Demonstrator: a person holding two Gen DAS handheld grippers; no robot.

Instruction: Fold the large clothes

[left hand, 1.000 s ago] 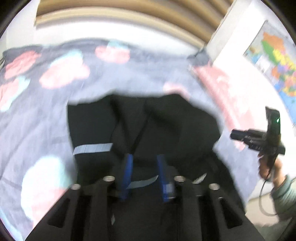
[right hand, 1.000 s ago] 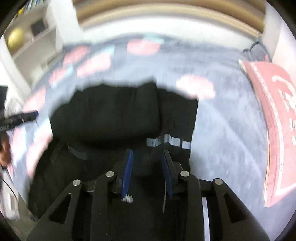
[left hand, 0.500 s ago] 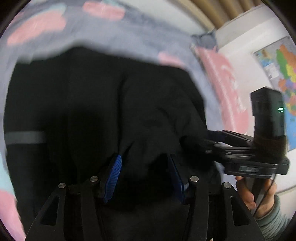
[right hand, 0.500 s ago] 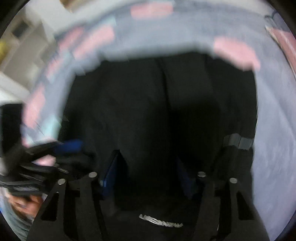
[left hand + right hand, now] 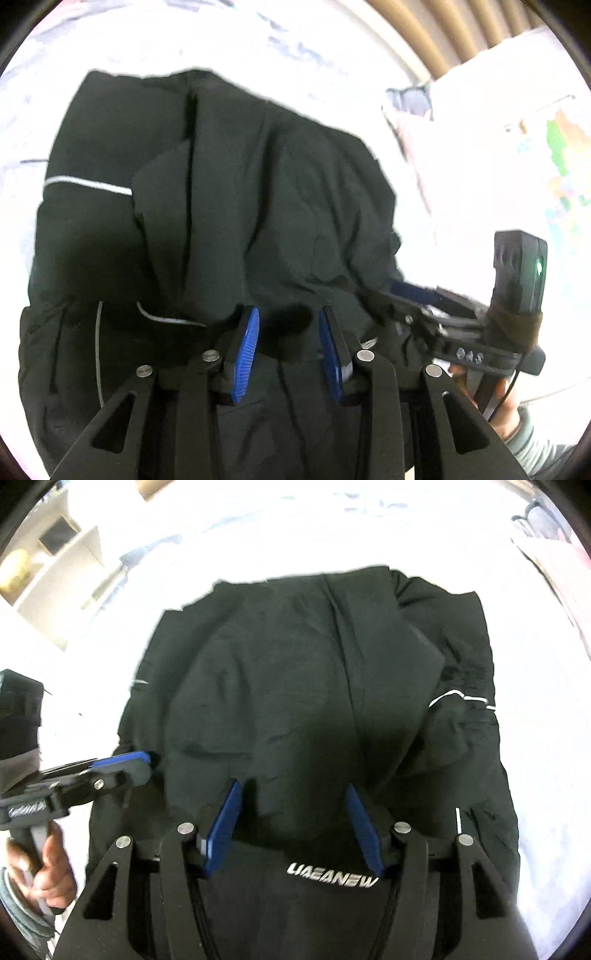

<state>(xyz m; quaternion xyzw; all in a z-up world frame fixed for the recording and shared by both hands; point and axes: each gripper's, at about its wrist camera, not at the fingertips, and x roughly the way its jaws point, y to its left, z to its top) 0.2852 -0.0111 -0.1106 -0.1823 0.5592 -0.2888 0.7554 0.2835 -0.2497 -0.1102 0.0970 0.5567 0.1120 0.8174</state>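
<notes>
A black jacket [image 5: 229,206] with thin reflective stripes lies folded on the bed, and it fills the right wrist view [image 5: 317,686] too. My left gripper [image 5: 289,314] hangs low over its near edge. The jaws are closing with a ridge of black cloth between the blue pads [image 5: 245,350], which do not press on it. My right gripper [image 5: 293,786] stands open and wide over the near hem, just above a silver logo [image 5: 332,878]. Each gripper shows in the other's view, the right one [image 5: 402,299] and the left one [image 5: 136,766], both at the jacket's edge.
The bedspread [image 5: 295,44] around the jacket is washed out to white. A pink pillow [image 5: 417,147] lies at the far right, below a wall map [image 5: 561,155]. Shelves [image 5: 55,565] stand at the left. A person's hands [image 5: 48,871] [image 5: 506,406] grip the handles.
Both grippers have come down close to the jacket, which now fills the views. The right jaws have spread wide off the cloth. The left jaws widened, then narrowed.
</notes>
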